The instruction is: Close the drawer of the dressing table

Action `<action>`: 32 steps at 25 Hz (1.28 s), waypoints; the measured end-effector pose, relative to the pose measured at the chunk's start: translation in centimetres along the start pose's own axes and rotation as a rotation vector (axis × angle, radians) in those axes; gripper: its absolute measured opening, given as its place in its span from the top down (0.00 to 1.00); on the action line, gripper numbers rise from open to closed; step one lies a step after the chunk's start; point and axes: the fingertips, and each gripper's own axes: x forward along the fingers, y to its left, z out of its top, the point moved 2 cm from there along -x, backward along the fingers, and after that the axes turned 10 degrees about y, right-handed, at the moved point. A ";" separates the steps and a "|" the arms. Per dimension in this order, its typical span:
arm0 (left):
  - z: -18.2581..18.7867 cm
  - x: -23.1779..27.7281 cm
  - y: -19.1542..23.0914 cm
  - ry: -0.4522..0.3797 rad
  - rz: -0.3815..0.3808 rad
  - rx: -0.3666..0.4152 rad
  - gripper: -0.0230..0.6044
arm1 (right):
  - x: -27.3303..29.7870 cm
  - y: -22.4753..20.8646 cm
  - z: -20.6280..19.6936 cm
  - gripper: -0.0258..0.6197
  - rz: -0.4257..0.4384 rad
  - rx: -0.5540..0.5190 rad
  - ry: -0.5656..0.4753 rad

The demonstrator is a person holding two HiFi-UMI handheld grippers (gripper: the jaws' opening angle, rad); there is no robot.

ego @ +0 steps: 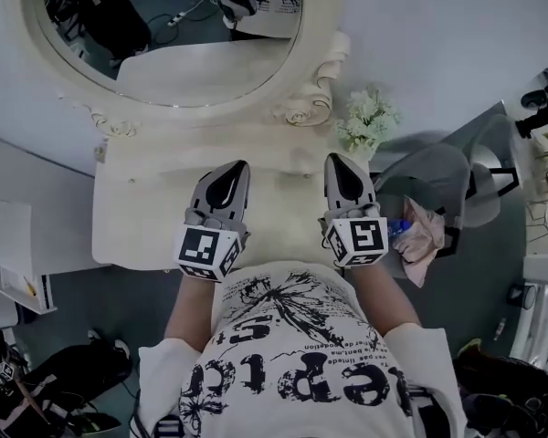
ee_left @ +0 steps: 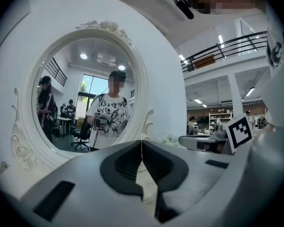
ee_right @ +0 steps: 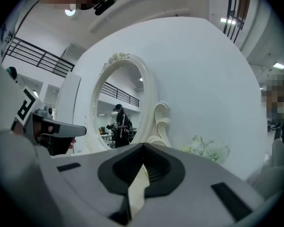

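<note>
The cream dressing table [ego: 137, 217] stands against the wall below its oval mirror [ego: 178, 39]. No view shows its drawer front, which lies under the top's front edge and behind my body. Both grippers hover over the table top and point at the mirror. My left gripper [ego: 240, 165] is shut with nothing between its tips [ee_left: 141, 142]. To its right, my right gripper [ego: 334, 159] is also shut and empty [ee_right: 143, 146]. The mirror [ee_left: 85, 98] fills the left gripper view, and it stands left of centre in the right gripper view [ee_right: 120, 108].
A small bunch of white flowers [ego: 368, 119] sits at the table's back right corner [ee_right: 206, 150]. A grey chair [ego: 443, 176] with a pink cloth [ego: 422, 237] on it stands close on the right. Bags and clutter lie on the floor at the lower left [ego: 64, 381].
</note>
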 end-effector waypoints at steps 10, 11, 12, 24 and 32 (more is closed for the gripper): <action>0.1 -0.3 -1.0 0.011 -0.003 0.014 0.93 | -0.8 0.7 -0.3 0.93 0.032 0.015 0.026; 0.0 -0.3 -0.9 0.014 -0.001 0.012 0.93 | -0.9 0.8 -0.4 0.93 0.036 0.016 0.026; 0.0 -0.4 -0.9 0.015 0.000 0.010 0.93 | -0.9 0.9 -0.4 0.93 0.040 0.017 0.026; -0.4 -0.6 -0.8 0.026 -0.009 0.001 0.93 | -1.1 1.7 -0.9 0.93 0.012 -0.025 0.050; -0.9 -0.9 -0.5 0.043 0.004 -0.018 0.93 | -1.4 2.0 -1.4 0.93 0.018 0.000 0.057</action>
